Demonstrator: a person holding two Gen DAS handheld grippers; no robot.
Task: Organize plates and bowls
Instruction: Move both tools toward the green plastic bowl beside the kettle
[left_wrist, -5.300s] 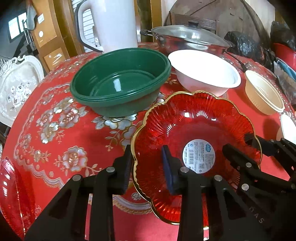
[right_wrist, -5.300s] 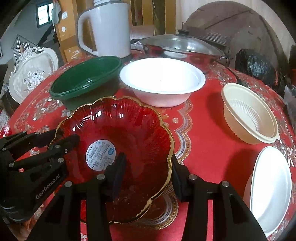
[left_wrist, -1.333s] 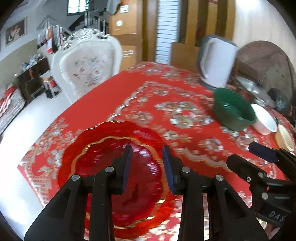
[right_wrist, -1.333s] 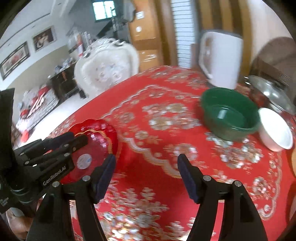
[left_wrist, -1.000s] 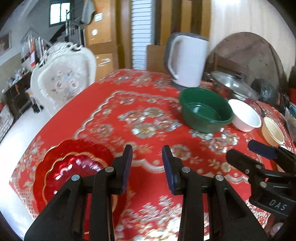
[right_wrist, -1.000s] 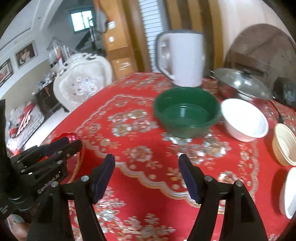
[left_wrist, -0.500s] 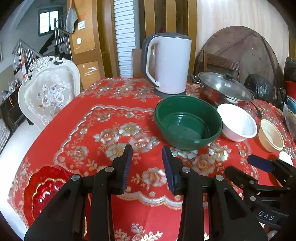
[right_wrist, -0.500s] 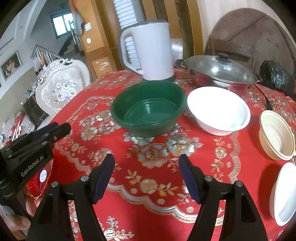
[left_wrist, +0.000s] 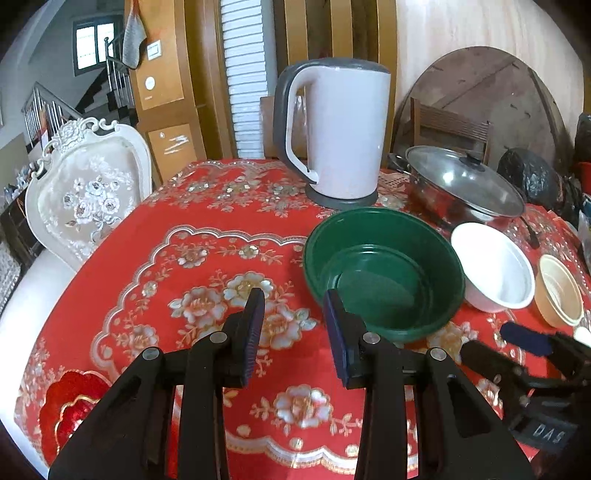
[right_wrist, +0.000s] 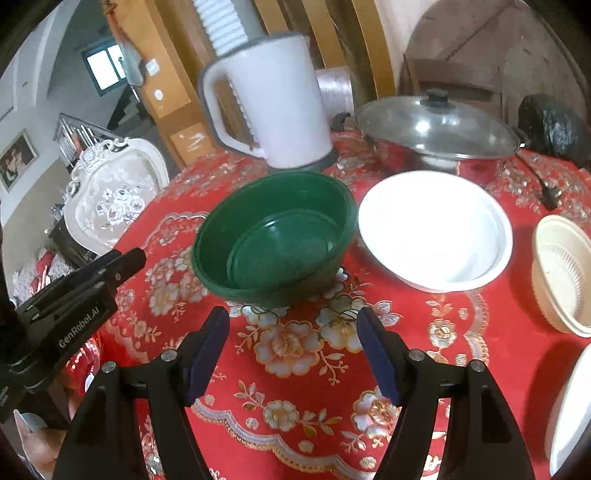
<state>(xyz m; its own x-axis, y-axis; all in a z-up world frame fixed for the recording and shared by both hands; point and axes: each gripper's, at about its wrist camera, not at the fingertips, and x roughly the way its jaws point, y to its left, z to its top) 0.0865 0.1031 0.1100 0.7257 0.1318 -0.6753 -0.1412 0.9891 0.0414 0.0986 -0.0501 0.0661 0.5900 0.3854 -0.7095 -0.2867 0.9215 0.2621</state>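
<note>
1. The green bowl (left_wrist: 384, 269) is round, deep and smooth-walled, apparently plastic, with a stepped inner floor; it stands upright toward the far side of the bench (left_wrist: 207, 258), just in front of the kettle.
2. The white bowl (right_wrist: 436, 236) is wide and plain with a glossy inside, standing just beside the green bowl on its right; whether their rims touch cannot be told.
3. The cream bowl (right_wrist: 561, 273) is smaller and has a ribbed floor; it sits near the bench's right edge and is cut off by the frame in the right wrist view.
4. Only a sliver of a white dish (right_wrist: 572, 410) shows at the right edge.
5. The red plate (left_wrist: 74, 417) is scalloped, ridged glass with a gold rim; it lies at the bench's near left corner, partly hidden behind a gripper finger.
6. The left hand-held gripper (left_wrist: 293, 328) hangs above the cloth with its jaws spread and nothing between them, its right finger overlapping the green bowl's near rim in view.
7. The right hand-held gripper (right_wrist: 293, 350) is spread wider, empty, in front of the green bowl.
8. The bench carries a red cloth with pale flower patterns.
9. A white kettle (left_wrist: 340, 133) with a grey handle and a steel pot (left_wrist: 461, 188) under a glass lid stand along the far edge.
10. A carved white chair (left_wrist: 88, 192) stands past the left edge.
</note>
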